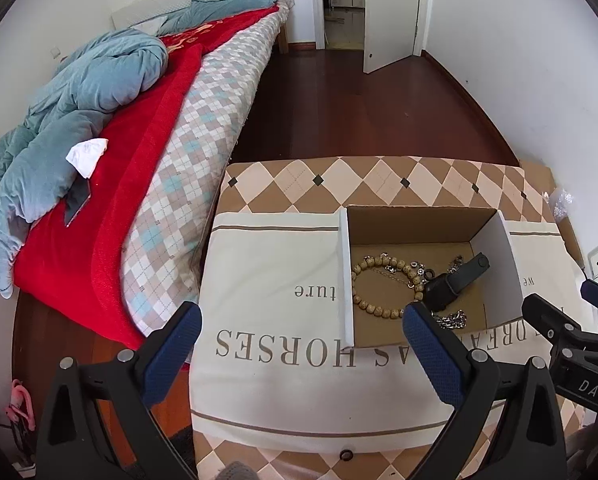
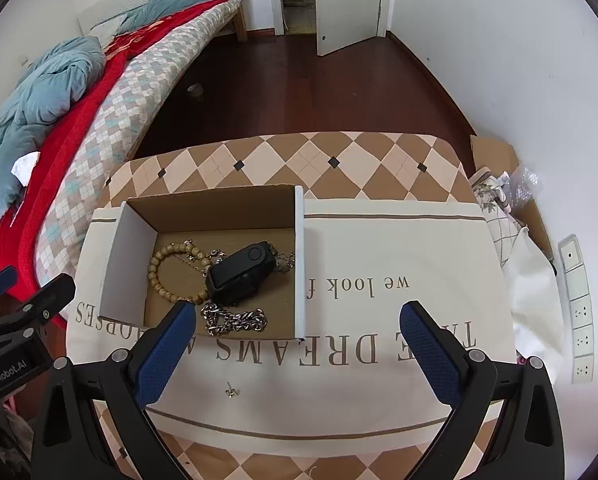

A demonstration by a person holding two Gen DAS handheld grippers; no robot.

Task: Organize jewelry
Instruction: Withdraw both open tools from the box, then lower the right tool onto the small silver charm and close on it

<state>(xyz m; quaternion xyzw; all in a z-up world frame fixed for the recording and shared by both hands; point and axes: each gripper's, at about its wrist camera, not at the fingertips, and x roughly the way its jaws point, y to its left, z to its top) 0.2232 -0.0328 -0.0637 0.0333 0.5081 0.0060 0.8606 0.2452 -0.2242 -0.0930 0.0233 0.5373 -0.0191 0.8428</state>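
An open cardboard box (image 1: 419, 224) (image 2: 215, 210) sits on a cream cloth with printed letters (image 1: 267, 280) (image 2: 379, 320). Inside lie a wooden bead bracelet (image 1: 373, 304) (image 2: 159, 268), a black band watch (image 1: 455, 282) (image 2: 239, 274), a silver chain (image 1: 453, 319) (image 2: 235, 320) and thinner jewelry at the back. A small earring stud (image 2: 232, 391) lies on the cloth in front of the box. My left gripper (image 1: 301, 332) is open above the cloth, left of the box. My right gripper (image 2: 297, 324) is open above the box's front right corner. Neither holds anything.
A bed with a red blanket (image 1: 111, 208) and blue quilt (image 1: 79, 92) runs along the left. Dark wood floor (image 1: 339, 100) leads to a doorway. Right of the cushion are a cardboard flap, plastic wrap (image 2: 519, 188) and a white power strip (image 2: 577, 308).
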